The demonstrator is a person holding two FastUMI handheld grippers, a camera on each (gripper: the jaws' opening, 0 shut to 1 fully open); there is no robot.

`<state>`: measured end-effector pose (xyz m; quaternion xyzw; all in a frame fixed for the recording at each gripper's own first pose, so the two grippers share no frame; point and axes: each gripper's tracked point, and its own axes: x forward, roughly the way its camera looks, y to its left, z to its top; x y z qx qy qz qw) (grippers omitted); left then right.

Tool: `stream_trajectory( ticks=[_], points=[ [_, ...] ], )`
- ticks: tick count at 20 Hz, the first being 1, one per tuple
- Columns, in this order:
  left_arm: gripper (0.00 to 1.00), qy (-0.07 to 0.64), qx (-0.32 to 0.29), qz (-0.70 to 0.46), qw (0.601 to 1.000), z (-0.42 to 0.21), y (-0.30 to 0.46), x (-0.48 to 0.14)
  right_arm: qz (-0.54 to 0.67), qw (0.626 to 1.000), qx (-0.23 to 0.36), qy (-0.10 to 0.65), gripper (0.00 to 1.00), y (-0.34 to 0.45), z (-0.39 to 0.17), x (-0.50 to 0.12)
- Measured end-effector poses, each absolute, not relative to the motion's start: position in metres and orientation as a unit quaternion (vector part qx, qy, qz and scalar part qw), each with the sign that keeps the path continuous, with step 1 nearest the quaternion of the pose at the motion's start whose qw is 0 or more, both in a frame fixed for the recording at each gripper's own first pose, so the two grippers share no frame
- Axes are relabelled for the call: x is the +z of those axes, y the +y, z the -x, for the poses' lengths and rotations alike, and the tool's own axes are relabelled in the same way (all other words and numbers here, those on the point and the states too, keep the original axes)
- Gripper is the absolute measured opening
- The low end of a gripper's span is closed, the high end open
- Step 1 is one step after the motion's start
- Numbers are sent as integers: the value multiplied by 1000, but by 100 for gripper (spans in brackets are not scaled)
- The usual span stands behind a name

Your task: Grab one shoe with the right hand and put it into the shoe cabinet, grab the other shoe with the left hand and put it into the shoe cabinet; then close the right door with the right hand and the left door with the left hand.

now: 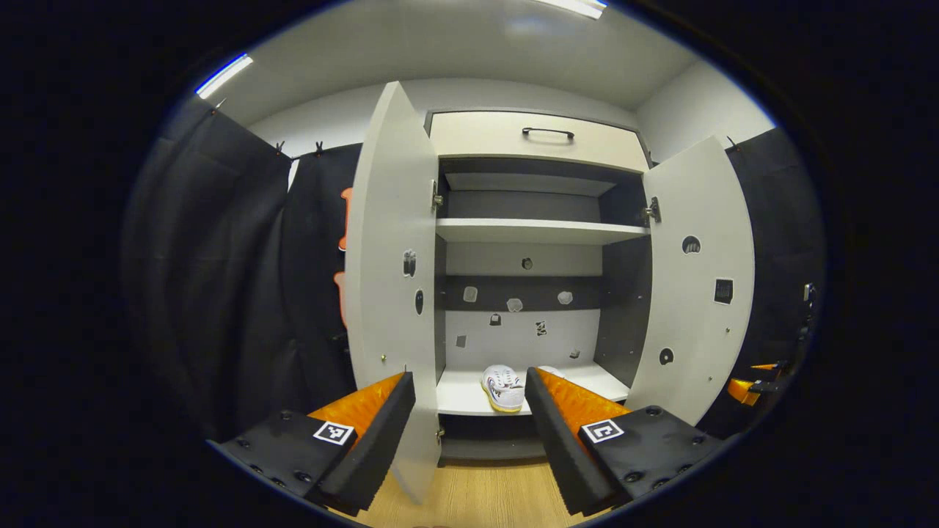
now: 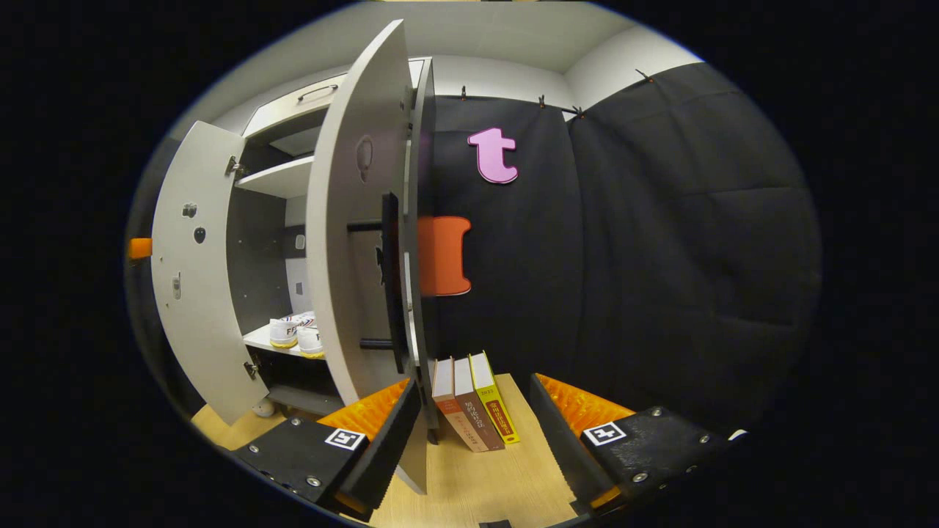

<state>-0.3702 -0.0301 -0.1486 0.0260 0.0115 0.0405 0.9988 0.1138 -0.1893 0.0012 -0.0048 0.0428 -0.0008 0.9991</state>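
The shoe cabinet (image 1: 532, 231) stands with both doors swung out. Two white shoes rest on its bottom shelf: one (image 1: 502, 387) shows whole, the other (image 1: 549, 370) peeks past my finger. My left gripper (image 1: 469, 429) is open and held back from the shelf, facing the shoes, between the left door (image 1: 392, 293) and the right door (image 1: 697, 286). In the right gripper view the right door (image 2: 352, 242) is edge-on and very close. My right gripper (image 2: 477, 436) is open, the door's lower edge just inside its left finger (image 2: 378, 433). The shoes (image 2: 293, 334) show past the door.
Three books (image 2: 473, 403) stand on the wooden floor (image 2: 506, 477) against the cabinet's right side. A drawer with a dark handle (image 1: 546, 133) tops the cabinet, above a middle shelf (image 1: 535, 231). The other gripper (image 1: 755, 385) shows beyond the right door. Black cloth surrounds the booth.
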Motion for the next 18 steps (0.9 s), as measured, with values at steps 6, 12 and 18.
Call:
stream_trajectory(
  ticks=[6,12,18],
  points=[
    [95,5,82,-26,996,397,-13,-140,-8,998,29,52,92,-174,-157,-16],
    [97,-8,97,-38,995,412,2,-127,-22,997,38,63,92,-170,-157,-22],
    [95,-16,89,-49,995,409,22,-119,21,999,13,44,99,-162,-151,-11]
  ],
)
